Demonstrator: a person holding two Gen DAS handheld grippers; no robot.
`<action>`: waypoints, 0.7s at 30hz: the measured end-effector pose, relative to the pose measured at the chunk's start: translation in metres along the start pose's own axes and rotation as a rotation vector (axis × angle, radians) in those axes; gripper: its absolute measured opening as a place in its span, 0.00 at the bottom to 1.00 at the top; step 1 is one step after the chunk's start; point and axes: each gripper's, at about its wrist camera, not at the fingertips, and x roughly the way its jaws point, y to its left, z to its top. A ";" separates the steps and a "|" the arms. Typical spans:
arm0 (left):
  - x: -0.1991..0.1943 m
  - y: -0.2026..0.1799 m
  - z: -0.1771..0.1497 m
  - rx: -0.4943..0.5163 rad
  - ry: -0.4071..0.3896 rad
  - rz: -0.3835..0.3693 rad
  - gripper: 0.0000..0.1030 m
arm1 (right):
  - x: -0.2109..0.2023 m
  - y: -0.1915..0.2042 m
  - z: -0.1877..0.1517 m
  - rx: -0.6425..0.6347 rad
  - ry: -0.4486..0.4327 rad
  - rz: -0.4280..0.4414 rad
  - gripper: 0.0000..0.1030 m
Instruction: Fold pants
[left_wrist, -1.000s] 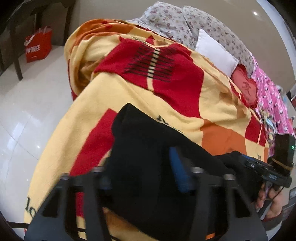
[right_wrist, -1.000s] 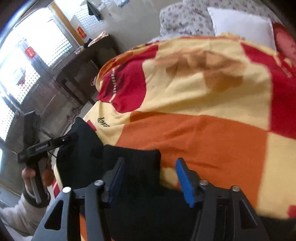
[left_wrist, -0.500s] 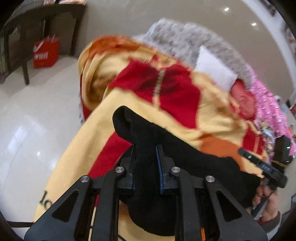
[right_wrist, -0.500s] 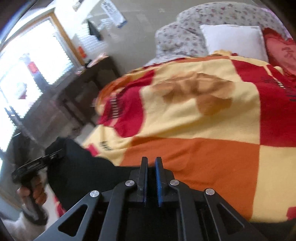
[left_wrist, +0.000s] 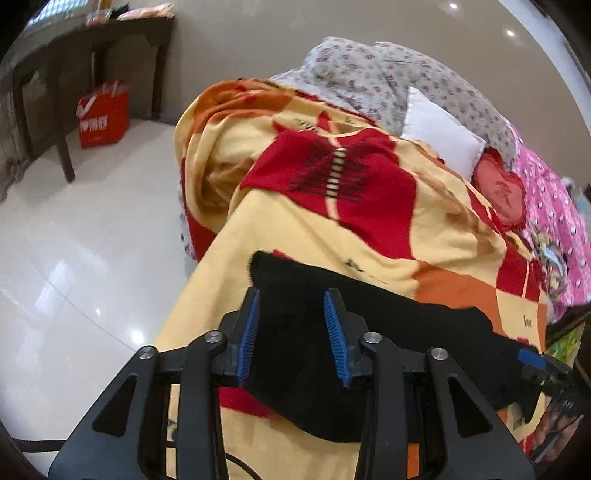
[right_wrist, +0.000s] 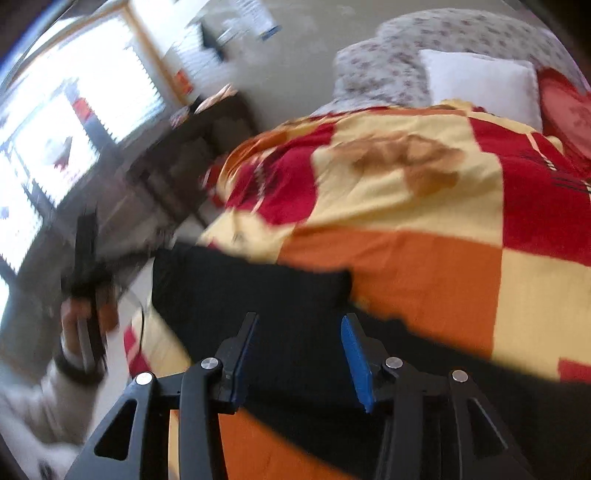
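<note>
The pants (left_wrist: 369, 332) lie flat on the blanket (left_wrist: 295, 240) near the bed's foot edge, a black band running from about 9 o'clock to 3 o'clock in the left wrist view, one folded corner at 11 o'clock. The left claw (left_wrist: 293, 332) hangs over that end with its blue pads apart and nothing between them but cloth below. The right claw (right_wrist: 299, 354) is likewise spread, poised above the other end of the pants (right_wrist: 258, 288), gripping nothing.

Judging by this, a fold has been laid and both ends are free. Risks from here: the blanket is soft and rumpled, so a claw closing low could pinch blanket together with the trouser cloth and drag both. Black on black layers are hard to separate; a grab may take only the top layer and undo the fold. The left end sits close to the bed's edge at 9 o'clock, so a pull that way could slide it to the floor (left_wrist: 74, 258).
</note>
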 end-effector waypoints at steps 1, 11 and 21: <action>-0.003 -0.005 -0.002 0.013 -0.008 0.005 0.39 | -0.001 0.002 -0.006 -0.005 0.009 -0.011 0.42; -0.020 -0.072 -0.018 0.092 0.015 -0.147 0.58 | 0.011 -0.010 -0.031 0.040 0.049 -0.066 0.42; 0.021 -0.147 -0.059 0.208 0.182 -0.253 0.58 | -0.123 -0.079 -0.117 0.251 -0.026 -0.400 0.48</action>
